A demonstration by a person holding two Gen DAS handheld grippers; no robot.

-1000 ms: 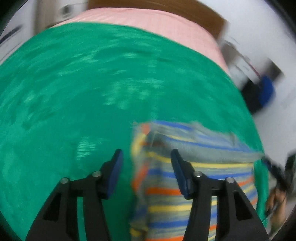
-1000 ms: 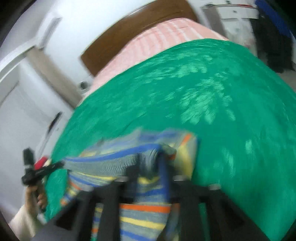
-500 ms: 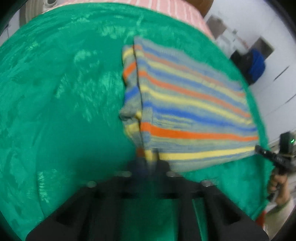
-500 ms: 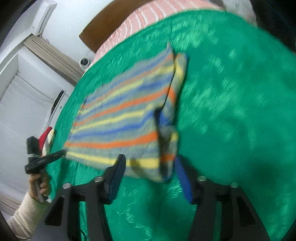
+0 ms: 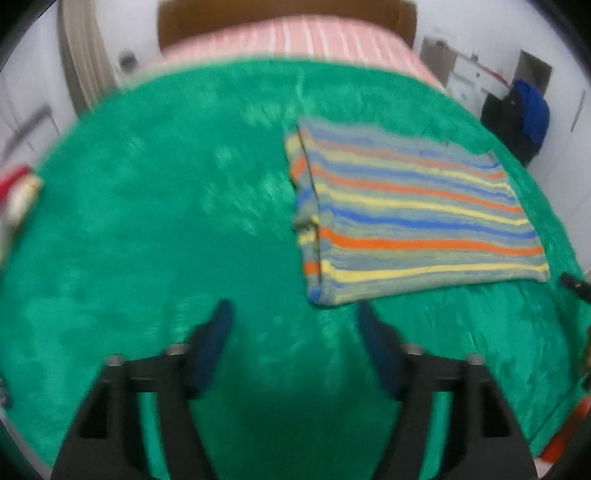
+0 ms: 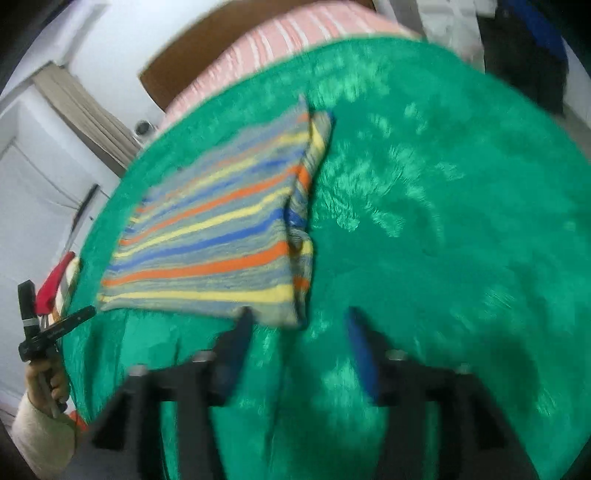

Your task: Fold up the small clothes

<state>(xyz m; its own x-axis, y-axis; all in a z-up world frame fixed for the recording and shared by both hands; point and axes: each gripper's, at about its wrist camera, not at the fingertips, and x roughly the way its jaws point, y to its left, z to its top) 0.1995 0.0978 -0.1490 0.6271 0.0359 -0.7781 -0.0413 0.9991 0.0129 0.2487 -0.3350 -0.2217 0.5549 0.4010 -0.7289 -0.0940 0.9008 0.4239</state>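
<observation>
Left wrist view. Left claw (image 5: pixel 295 314) pitched downward over the green blanket (image 5: pixel 147 240), jaws spread wide, just been opening, nothing between them, only bare green pile below. Blue-padded fingertips (image 5: pixel 221 317) short of the near corner of the striped garment (image 5: pixel 413 221), not touching it. Garment folded into a flat rectangle, lying on the right half of the blanket, right edge close to the blanket's right edge. Knit with grey ground and horizontal bands of orange, yellow and blue. Thicker doubled fold down its left side, slightly rumpled near the middle. Pink striped bedding (image 5: pixel 295 40) and brown headboard (image 5: pixel 280 14) at the far end of the bed. Red and white item (image 5: pixel 18 192) at the blanket's left edge, blurred. Dark clothing with a blue piece (image 5: pixel 524 118) against the wall at far right.

Right wrist view. Right claw (image 6: pixel 297 317) tilted downward, jaws apart, just been opening, gripping nothing. Left pad (image 6: pixel 240 328) just at the garment's (image 6: pixel 214 236) near edge; contact cannot be told through blur. Garment near corner between and ahead of the jaws, lying flat on the blanket (image 6: pixel 443 221), doubled fold along its right side. Left claw handle (image 6: pixel 48 325) at the blanket's left edge, held in a hand (image 6: pixel 48 384) with a pale sleeve (image 6: pixel 40 435).
</observation>
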